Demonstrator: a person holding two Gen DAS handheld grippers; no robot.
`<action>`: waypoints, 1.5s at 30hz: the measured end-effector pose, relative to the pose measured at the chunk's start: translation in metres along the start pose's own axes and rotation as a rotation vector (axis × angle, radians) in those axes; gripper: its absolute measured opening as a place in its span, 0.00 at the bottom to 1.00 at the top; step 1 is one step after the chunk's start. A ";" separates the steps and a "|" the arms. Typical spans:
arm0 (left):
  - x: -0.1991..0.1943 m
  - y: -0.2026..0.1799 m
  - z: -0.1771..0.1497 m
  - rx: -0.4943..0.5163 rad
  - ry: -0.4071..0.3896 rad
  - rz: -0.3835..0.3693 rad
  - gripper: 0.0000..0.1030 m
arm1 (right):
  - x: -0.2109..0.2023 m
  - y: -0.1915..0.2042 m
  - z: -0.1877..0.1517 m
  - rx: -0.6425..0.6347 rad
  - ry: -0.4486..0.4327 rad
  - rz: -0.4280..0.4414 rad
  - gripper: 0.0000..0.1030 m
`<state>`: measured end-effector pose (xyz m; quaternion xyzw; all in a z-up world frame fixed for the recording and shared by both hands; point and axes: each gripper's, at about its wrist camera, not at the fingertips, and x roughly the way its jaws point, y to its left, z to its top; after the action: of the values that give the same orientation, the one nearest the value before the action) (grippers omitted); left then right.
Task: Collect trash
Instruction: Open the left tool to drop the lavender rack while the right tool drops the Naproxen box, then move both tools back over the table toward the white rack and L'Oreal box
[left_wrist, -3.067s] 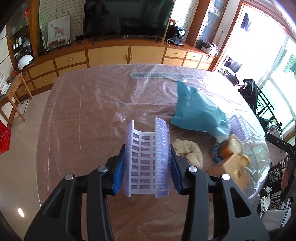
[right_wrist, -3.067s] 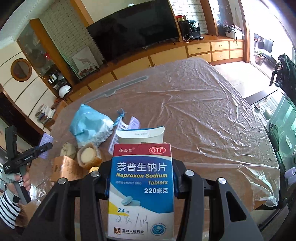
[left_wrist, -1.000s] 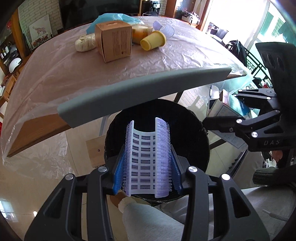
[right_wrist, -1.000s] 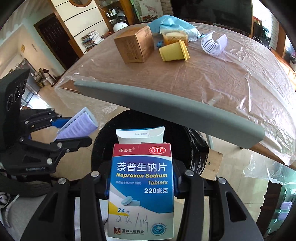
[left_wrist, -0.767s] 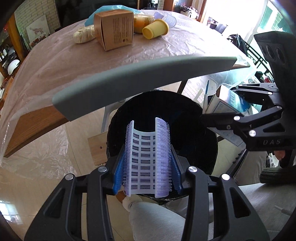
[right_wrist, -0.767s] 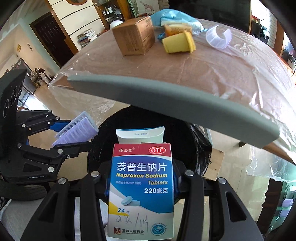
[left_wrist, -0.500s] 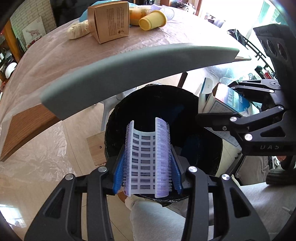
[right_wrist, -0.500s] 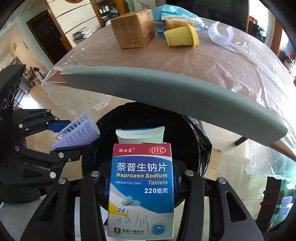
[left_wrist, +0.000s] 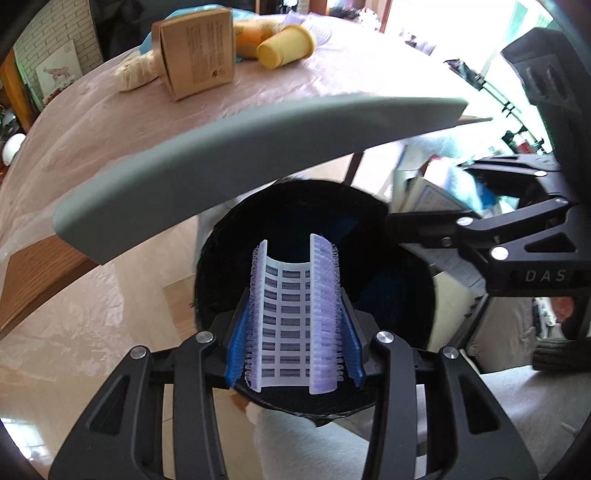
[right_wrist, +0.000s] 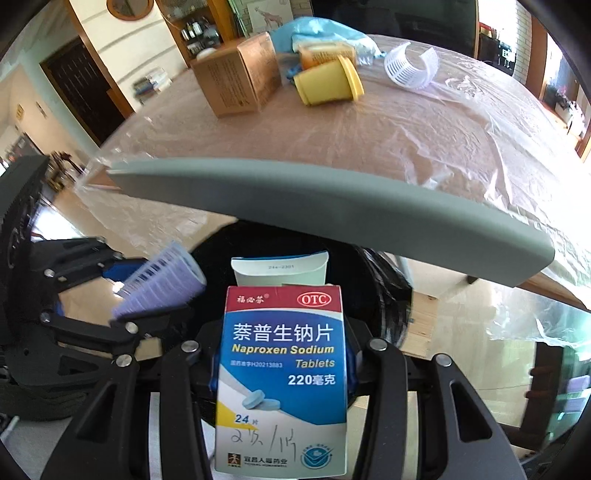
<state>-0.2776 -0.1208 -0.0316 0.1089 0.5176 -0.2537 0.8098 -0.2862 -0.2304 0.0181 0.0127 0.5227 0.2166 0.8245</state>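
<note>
Now both pieces of trash hang right over the black bin (left_wrist: 295, 236), and the drop turns on that. The left gripper (left_wrist: 293, 332) has its jaws clamped on a pale lilac plastic sleeve (left_wrist: 293, 321), whose long axis runs toward twelve o'clock along the fingers and over the dark opening. The right gripper (right_wrist: 280, 365) has its jaws closed on a medicine box (right_wrist: 282, 376), upright in the grip, its open top flap toward twelve o'clock, with the bin's mouth just behind it. In the left view the right gripper sits at three o'clock, beside the rim. The bin's inside is too dark to tell what it holds. On the desk (right_wrist: 406, 140), beyond a grey chair back (right_wrist: 332, 206), lie a brown carton (right_wrist: 240, 77), a yellow cup (right_wrist: 328, 83), a blue bag (right_wrist: 321, 31) and a second white sleeve (right_wrist: 410, 68), all at twelve o'clock, likely next to collect.
</note>
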 end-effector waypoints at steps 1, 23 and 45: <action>-0.003 0.000 0.001 0.004 -0.012 0.008 0.52 | -0.005 0.000 0.001 0.011 -0.016 0.005 0.52; -0.080 0.021 0.083 -0.128 -0.340 0.249 0.95 | -0.095 -0.049 0.115 0.210 -0.344 -0.158 0.96; -0.017 0.051 0.133 -0.259 -0.238 0.282 0.81 | 0.018 -0.105 0.193 0.472 -0.093 -0.249 0.66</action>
<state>-0.1526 -0.1314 0.0378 0.0444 0.4264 -0.0804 0.8998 -0.0760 -0.2789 0.0648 0.1498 0.5180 -0.0152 0.8421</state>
